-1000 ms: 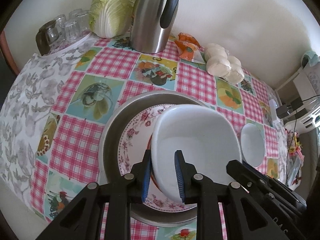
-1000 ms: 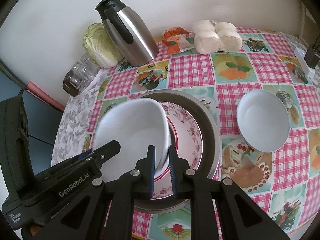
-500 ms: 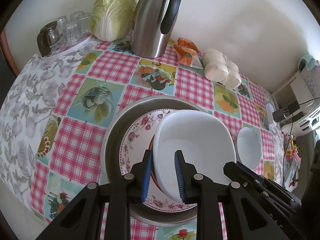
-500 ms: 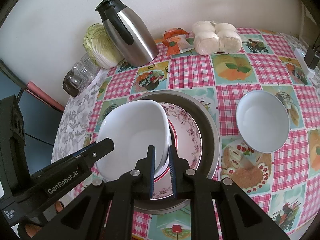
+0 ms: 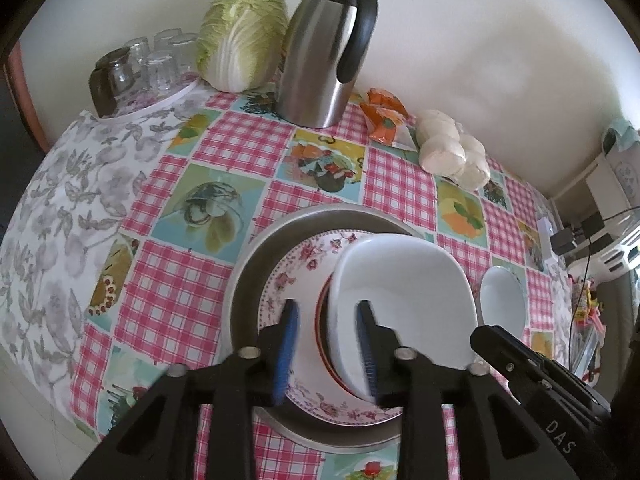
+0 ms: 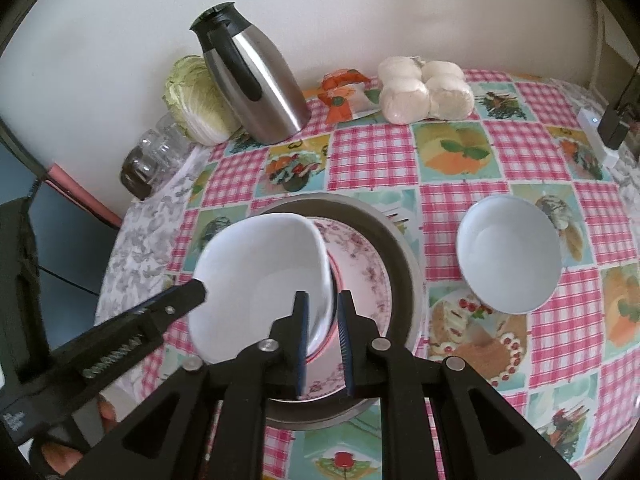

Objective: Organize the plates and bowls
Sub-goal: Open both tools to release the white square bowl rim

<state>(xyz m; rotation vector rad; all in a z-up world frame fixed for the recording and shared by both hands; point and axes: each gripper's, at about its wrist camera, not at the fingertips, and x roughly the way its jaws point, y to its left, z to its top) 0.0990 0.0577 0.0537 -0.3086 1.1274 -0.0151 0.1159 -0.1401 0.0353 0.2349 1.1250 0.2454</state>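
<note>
A white squarish bowl (image 5: 400, 284) (image 6: 260, 276) rests on a floral plate (image 5: 296, 276) (image 6: 360, 272) inside a metal pan (image 5: 248, 276) (image 6: 400, 248). My left gripper (image 5: 326, 344) is open, its fingers spread either side of the bowl's near left rim. My right gripper (image 6: 323, 336) is open a little, its fingers straddling the bowl's right rim. A round white bowl (image 6: 508, 252) (image 5: 502, 300) sits on the tablecloth to the right of the pan.
At the back stand a steel jug (image 5: 324, 48), a cabbage (image 5: 244, 36), upturned glasses (image 5: 140, 68), an orange packet (image 5: 384, 120) and bagged buns (image 5: 452, 148). Chargers and cables (image 6: 604, 136) lie at the table's right edge.
My left gripper has opened and let go of the white bowl's rim. My right gripper has opened slightly. The bowl has settled lower onto the floral plate.
</note>
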